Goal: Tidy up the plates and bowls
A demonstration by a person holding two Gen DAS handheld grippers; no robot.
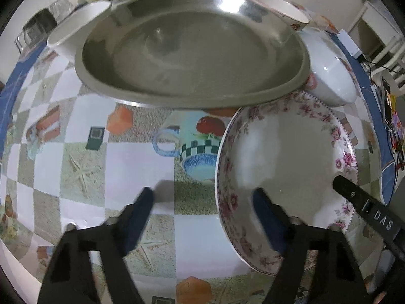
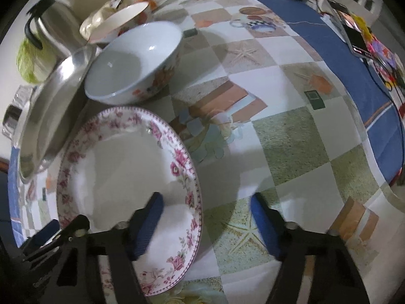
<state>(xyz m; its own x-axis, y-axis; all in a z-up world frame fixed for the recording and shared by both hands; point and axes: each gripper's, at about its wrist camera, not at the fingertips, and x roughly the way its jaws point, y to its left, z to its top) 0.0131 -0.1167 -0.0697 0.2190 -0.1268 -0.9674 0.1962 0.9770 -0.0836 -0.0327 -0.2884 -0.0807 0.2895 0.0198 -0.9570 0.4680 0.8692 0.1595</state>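
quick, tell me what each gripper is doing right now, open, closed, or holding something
Left gripper: open, fingers astride the floral plate's rim, not pressing it.
Right gripper: open, fingers astride the opposite rim, holding nothing.

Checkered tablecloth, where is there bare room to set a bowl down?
Free: the checkered tablecloth right of the floral-rimmed plate, up to its blue border. Crowded: the far-left cluster of steel pan, white floral bowl and plate.
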